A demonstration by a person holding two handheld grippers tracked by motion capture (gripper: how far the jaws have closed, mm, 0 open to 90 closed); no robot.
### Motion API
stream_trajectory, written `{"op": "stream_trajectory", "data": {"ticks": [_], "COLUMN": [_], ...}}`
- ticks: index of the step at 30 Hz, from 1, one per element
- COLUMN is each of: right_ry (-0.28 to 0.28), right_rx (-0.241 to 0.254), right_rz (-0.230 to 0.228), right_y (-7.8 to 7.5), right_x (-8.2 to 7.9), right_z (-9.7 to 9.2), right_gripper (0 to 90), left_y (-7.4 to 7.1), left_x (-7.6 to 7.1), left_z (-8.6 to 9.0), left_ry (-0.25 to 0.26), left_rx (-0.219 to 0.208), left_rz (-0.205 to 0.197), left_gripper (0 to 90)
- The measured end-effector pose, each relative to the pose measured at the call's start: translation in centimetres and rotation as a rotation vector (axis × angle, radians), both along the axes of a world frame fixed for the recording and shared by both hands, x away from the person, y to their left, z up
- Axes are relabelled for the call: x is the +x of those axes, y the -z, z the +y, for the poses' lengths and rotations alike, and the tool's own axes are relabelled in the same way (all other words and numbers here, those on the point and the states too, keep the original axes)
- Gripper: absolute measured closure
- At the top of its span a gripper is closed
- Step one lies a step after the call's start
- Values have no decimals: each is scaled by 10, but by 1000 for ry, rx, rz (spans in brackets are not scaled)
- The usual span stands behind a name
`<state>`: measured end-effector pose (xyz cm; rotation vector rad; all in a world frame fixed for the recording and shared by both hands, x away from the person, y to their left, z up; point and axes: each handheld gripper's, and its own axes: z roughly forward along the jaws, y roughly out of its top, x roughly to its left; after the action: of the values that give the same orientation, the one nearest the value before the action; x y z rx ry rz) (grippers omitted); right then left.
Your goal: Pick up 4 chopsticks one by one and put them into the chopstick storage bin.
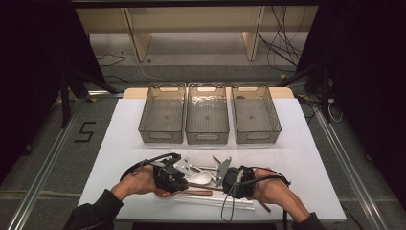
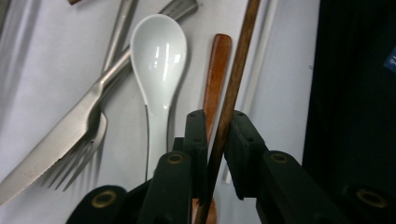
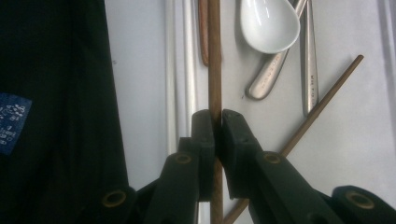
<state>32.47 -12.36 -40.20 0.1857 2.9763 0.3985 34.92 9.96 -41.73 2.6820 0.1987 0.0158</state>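
Note:
My left gripper (image 2: 218,119) is shut on a brown wooden chopstick (image 2: 236,70) that runs up between its pads. My right gripper (image 3: 217,122) is shut on a wooden chopstick (image 3: 214,56) too, apparently the same one held from the other end. In the high view the left gripper (image 1: 184,184) and the right gripper (image 1: 225,186) face each other near the table's front edge, with the thin stick (image 1: 206,186) between them. A white ceramic spoon (image 2: 158,51) (image 3: 270,25) (image 1: 201,178) lies beside the stick.
A fork (image 2: 88,135), a knife (image 2: 51,149), a reddish wooden handle (image 2: 217,70) (image 1: 196,192), white chopsticks (image 1: 215,201) and a second wooden chopstick (image 3: 322,102) lie around. Three empty see-through bins (image 1: 161,135) (image 1: 207,137) (image 1: 257,136) stand at the back of the white table (image 1: 306,158).

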Motion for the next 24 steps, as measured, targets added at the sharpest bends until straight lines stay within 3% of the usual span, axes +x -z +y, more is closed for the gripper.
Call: {"op": "stream_trajectory", "data": {"ticks": [4,7,9,10,11,13,14,16,17,20,24], "right_ry": [17,45,101,123,123,203,203,271,271,346,407], "right_rx": [6,22,47,80,80,116,116,177,177,247,261], "right_rz": [-10,2,17,24,24,31,31,14,14,4,-2], "right_y": [-1,-3,-4,-8,-8,-13,-13,-16,-16,-18,-12], "right_x": [2,6,8,12,12,15,15,20,20,23,24], "right_z": [-3,-7,-10,-15,-15,-23,-23,-31,-31,-39,-50], "right_gripper": [804,748,683,600,600,503,503,431,431,392,357], "left_y": [1,2,3,3,2,0,-1,-1,-2,-4,-8], "left_x": [-4,-4,-3,-2,-1,1,2,5,6,11,18], "left_z": [-2,-2,-1,0,1,3,5,8,10,14,21], "left_ry": [58,52,32,22,11,-10,-34,-69,-88,-167,-240], "left_rx": [-9,16,14,10,5,-1,-10,-15,-19,-21,-37], "left_rz": [38,47,55,47,46,43,42,39,38,42,35], "left_gripper": [841,849,850,850,850,850,850,849,849,849,848]}}
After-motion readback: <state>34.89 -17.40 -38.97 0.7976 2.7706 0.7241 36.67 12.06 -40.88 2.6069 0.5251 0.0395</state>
